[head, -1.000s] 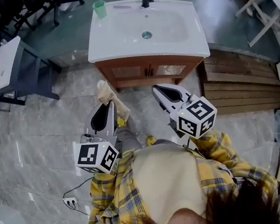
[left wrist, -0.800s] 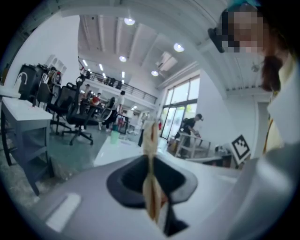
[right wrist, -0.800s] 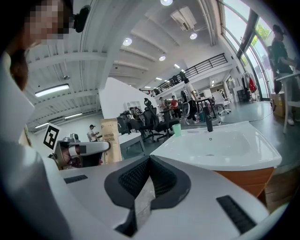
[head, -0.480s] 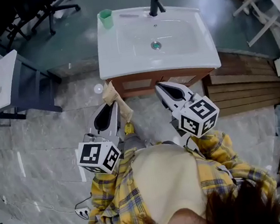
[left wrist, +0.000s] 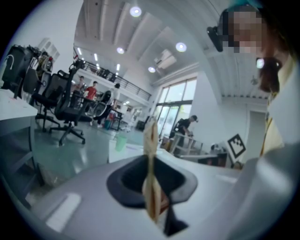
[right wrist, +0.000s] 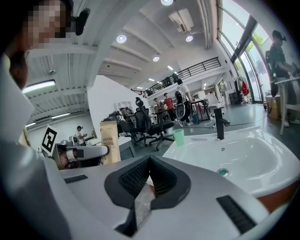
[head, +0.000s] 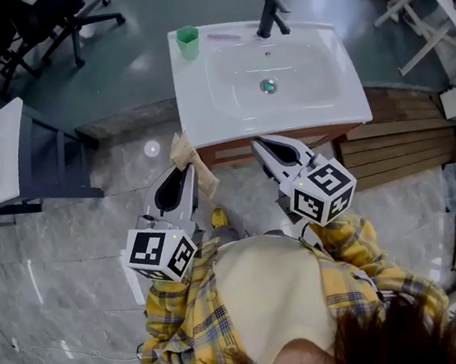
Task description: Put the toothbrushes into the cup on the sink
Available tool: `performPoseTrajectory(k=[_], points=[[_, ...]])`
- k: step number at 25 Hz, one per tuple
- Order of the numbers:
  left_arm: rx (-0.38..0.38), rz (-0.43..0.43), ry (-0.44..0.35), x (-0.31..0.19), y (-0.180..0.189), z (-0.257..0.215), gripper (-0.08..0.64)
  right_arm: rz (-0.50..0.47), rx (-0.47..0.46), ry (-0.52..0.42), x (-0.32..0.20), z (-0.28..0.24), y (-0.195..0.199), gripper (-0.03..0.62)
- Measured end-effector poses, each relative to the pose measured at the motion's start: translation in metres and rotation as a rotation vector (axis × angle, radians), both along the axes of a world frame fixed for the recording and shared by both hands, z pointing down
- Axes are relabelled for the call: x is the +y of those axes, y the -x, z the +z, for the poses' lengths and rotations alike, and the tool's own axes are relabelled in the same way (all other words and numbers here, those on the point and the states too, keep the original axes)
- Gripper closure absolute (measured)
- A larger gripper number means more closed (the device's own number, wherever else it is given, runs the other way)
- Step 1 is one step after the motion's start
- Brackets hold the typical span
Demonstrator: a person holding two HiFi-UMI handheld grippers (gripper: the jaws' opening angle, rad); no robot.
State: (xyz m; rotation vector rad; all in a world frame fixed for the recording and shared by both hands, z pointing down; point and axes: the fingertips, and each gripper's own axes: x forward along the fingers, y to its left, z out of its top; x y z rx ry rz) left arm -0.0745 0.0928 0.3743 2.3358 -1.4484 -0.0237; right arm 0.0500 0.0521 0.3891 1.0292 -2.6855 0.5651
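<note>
Left gripper point(head: 182, 175) is pinching 1 toothbrush box point(head: 189, 159); right gripper point(head: 259, 144) is pressing its 2 jaws together (green cup point(head: 188, 41) is standing on sink point(head: 202, 114)).

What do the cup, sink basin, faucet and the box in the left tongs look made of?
Cup: smooth, even pale green, likely plastic.
Sink basin: glossy white with soft highlights, probably ceramic.
Faucet: matte black, likely coated metal.
Toothbrush box: tan, flat printed panels, looks like kraft cardboard.
</note>
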Motion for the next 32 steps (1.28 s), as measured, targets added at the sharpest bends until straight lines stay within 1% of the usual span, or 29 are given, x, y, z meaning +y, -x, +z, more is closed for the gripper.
performPoseTrajectory(k=[4, 8, 11, 15, 20, 24, 28, 32], points=[[0.007, 0.027, -0.009, -0.014, 0.014, -0.002, 0.526, 0.024, 0.006, -0.004, -0.009, -0.001, 0.013, 0.578], [0.014, 0.047, -0.033, -0.026, 0.022, -0.007, 0.526, 0.03, 0.019, -0.01, -0.014, -0.003, 0.022, 0.578], [0.018, 0.058, -0.05, -0.033, 0.022, -0.01, 0.526, 0.032, 0.026, -0.015, -0.016, -0.005, 0.023, 0.578], [0.049, 0.062, -0.061, -0.041, 0.018, -0.013, 0.526, 0.026, 0.034, -0.023, -0.021, -0.007, 0.021, 0.578], [0.069, 0.059, -0.053, -0.056, 0.017, -0.013, 0.526, 0.009, 0.04, -0.023, -0.035, -0.007, 0.024, 0.578], [0.076, 0.042, -0.046, -0.078, 0.012, -0.011, 0.526, 0.001, 0.023, -0.034, -0.06, -0.008, 0.02, 0.578], [0.1, 0.017, -0.038, -0.105, 0.004, -0.01, 0.526, -0.034, 0.015, -0.046, -0.09, -0.012, 0.014, 0.578], [0.12, 0.007, -0.046, -0.132, -0.006, -0.014, 0.526, -0.063, 0.01, -0.054, -0.119, -0.014, 0.008, 0.578]])
